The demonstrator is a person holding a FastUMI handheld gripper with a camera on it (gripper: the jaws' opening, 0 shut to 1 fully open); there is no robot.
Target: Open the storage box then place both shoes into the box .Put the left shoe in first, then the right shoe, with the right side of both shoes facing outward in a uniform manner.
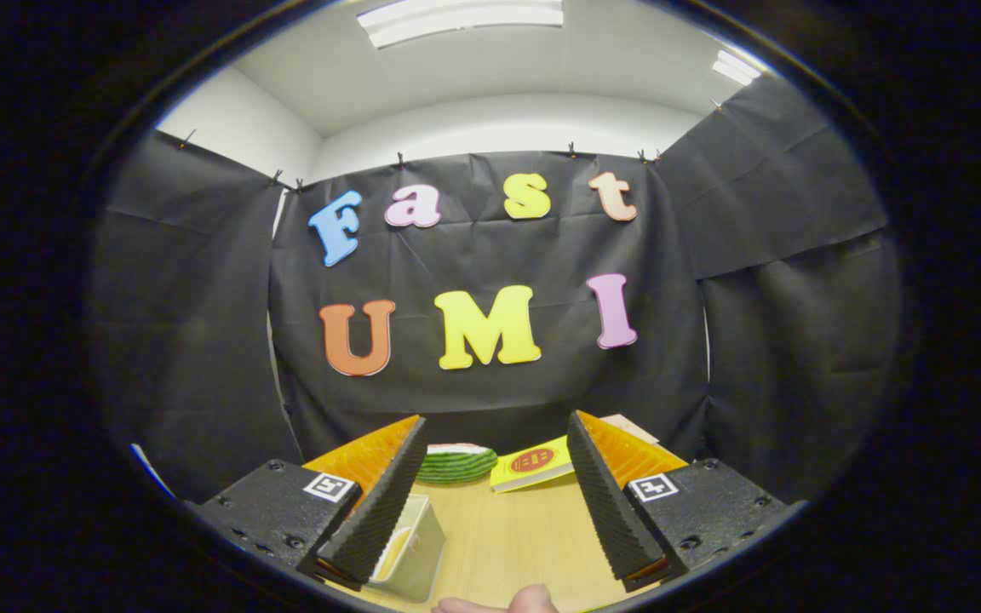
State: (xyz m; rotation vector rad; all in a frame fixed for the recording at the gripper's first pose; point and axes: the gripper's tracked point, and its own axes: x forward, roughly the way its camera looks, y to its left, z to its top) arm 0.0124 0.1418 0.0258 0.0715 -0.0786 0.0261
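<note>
Wooden table [507,536], tongs [490,485] spread apart and empty, pale box [418,545] beside left finger, orientation unclear.

gripper view | low over table [507,528] | level, facing booth wall [490,255]

Gripper [495,443] jaws spread wide over the wooden table [516,536]; green plate [456,464] and yellow book [533,464] beyond.

the gripper [495,485] hangs over the table [516,536], its fingers spread wide with nothing between them. a small container [412,545] sits on the table touching the left finger [375,502]. beyond the fingers lie stacked plates [456,464], with a book [533,464] just right of them. a fingertip [533,598] shows nearest, between the fingers.
</note>
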